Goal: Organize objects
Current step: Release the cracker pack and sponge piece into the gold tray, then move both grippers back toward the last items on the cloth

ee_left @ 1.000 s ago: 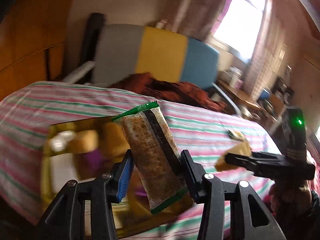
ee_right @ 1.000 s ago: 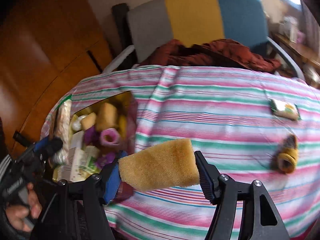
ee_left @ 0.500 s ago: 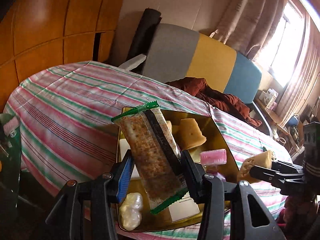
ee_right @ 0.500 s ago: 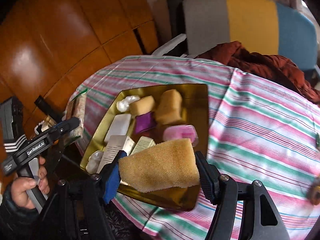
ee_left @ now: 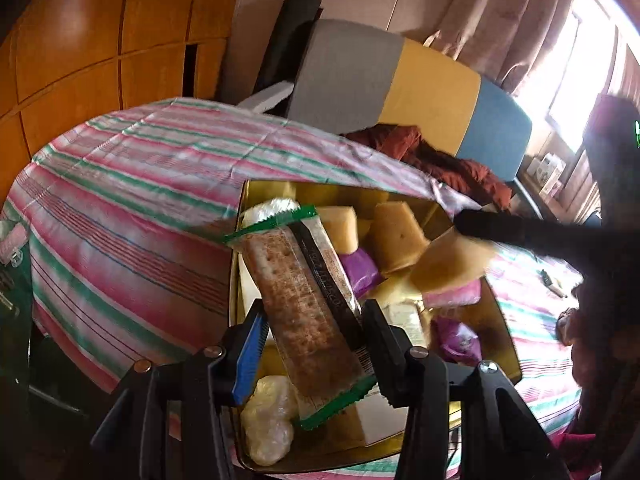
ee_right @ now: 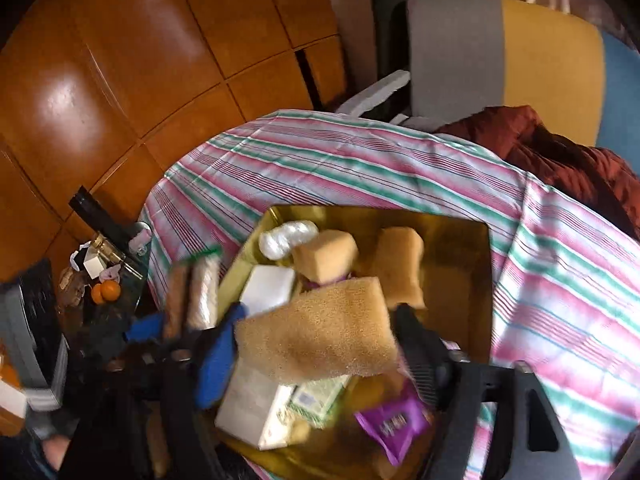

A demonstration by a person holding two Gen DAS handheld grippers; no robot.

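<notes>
Left gripper (ee_left: 316, 346): fingers pinching a green-ended cracker packet (ee_left: 306, 308), tilted above the gold tray (ee_right: 456, 240) on the striped desk (ee_left: 120, 200); right gripper (ee_right: 316, 350): fingers opening around a tan sponge (ee_right: 320, 330) between them, over the tray's sponges, boxes and purple sachet (ee_right: 390, 426).

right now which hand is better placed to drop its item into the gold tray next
Right. The right gripper is over the gold tray, jaws opening around the sponge. The left gripper holds the cracker packet clamped above the tray's near end.
</notes>
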